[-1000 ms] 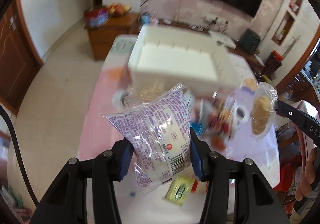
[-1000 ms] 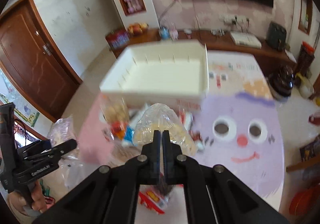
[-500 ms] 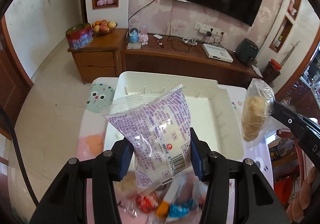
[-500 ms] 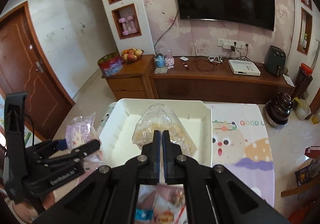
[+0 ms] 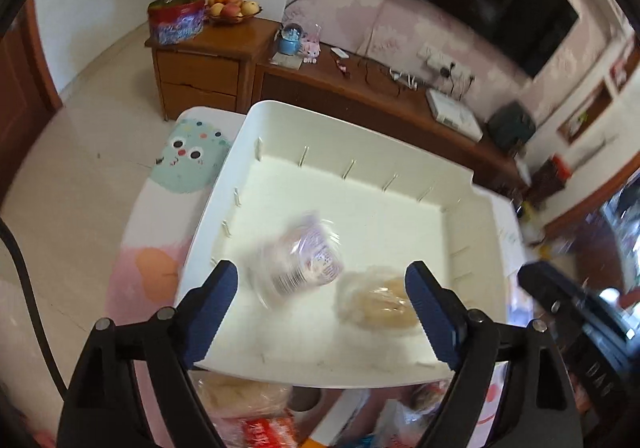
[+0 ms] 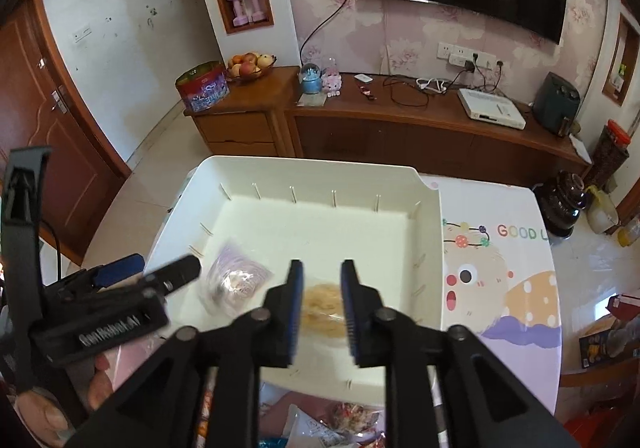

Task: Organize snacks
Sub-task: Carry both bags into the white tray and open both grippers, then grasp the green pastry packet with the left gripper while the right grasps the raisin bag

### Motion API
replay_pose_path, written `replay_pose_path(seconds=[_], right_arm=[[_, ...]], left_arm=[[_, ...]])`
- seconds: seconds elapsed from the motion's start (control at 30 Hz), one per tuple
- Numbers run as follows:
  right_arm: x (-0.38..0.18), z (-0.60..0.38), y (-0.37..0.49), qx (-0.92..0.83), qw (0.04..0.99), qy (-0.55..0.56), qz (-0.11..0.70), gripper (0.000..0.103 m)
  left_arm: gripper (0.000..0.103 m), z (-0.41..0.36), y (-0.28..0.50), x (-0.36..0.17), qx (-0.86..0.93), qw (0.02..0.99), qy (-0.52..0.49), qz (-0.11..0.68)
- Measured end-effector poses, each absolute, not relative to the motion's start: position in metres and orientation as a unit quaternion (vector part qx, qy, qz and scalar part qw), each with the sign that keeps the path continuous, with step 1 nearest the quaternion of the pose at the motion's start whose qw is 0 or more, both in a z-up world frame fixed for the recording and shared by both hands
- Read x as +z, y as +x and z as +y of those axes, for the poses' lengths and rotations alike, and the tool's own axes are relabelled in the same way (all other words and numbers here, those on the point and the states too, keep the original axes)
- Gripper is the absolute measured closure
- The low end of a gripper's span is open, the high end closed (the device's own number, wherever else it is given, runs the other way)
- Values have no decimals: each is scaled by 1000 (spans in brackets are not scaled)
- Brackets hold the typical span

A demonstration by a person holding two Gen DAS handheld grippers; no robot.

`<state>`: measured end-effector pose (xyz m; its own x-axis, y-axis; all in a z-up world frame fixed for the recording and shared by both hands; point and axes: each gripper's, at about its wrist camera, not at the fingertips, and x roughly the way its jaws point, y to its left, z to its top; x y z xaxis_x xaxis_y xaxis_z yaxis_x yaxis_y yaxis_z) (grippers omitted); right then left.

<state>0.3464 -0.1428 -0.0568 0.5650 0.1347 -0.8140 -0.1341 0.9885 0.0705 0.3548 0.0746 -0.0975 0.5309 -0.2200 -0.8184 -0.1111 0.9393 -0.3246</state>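
We just let go: both grippers, left & right, opening, snacks dropped in bin; next grab more

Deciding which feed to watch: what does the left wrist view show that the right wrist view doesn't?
Left wrist only: the green cartoon face on the table cover beside the white tray.

Right wrist only: the "GOOD" lettering right of the tray, plus a hand holding the left gripper.

Both: the purple packet and the clear bag of pale snacks lying in the tray.
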Motion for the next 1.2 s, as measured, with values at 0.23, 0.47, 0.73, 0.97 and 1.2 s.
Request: replay_pose_path(seconds=[0.23,0.47,0.73,0.97,1.2], right_arm=[[-45,-141,321,79,897,-2,435,78],[-17,-137,287,80,911,-8,405,78],[12,-142,227,97,919,12,383,78],[29,-155,164,101,930,26,353,78],[18,-163,103,122,931,4,344,78]], left_arm=[[18,82,329,-87,-8,876,-162,455],[18,70,288,-60,-19,892,-125,434],[18,58,215,-22,-28,913,-71,400],[18,52,146,-9,-29,927,-41,371],[16,48,80,-13,-29,938,-21,346]])
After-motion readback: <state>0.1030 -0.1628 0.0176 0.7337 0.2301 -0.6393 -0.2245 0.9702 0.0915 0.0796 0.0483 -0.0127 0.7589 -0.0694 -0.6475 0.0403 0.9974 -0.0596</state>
